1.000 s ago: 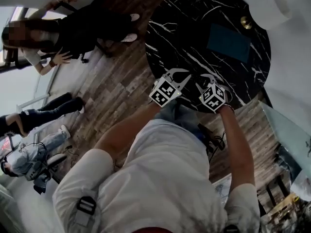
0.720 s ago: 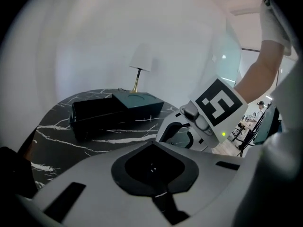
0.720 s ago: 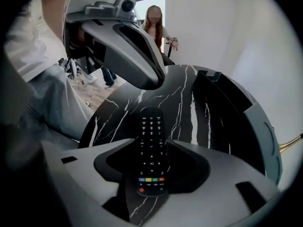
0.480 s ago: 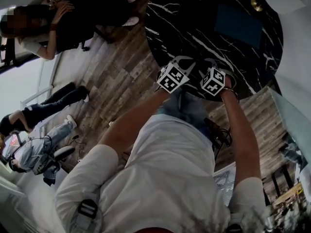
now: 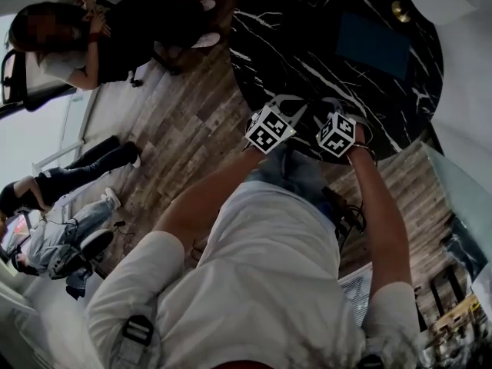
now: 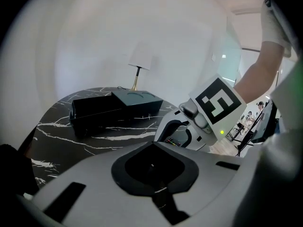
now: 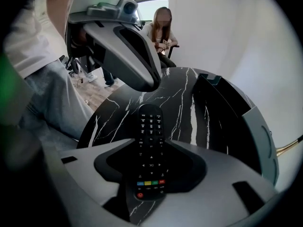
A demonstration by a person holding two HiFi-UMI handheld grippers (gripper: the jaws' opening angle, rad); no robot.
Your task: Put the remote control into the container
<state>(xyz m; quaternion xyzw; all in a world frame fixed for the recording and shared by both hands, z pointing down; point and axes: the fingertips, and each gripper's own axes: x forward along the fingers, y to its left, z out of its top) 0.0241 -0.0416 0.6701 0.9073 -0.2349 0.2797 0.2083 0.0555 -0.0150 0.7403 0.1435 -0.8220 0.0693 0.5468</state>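
The black remote control (image 7: 150, 150) lies flat on the black marble table (image 5: 307, 44), its coloured buttons towards me. My right gripper (image 5: 335, 110) is down over it at the table's near edge. Its jaws stand wide on either side of the remote, and no pad is seen pressing it. The remote's buttons (image 6: 176, 141) also show under the right gripper in the left gripper view. My left gripper (image 5: 289, 108) hovers close beside the right one, shut and holding nothing. The dark open container (image 7: 227, 112) stands farther back on the table, apart from both grippers.
A lamp (image 6: 140, 60) with a gold base (image 5: 400, 10) stands behind the container. A white wall curves round the table's far side. People sit and stand on the wooden floor (image 5: 184, 121) to the left. My own legs are close to the table's near edge.
Both grippers have shifted slightly up and right in the head view as that view moved. They stay side by side at the table's near edge.
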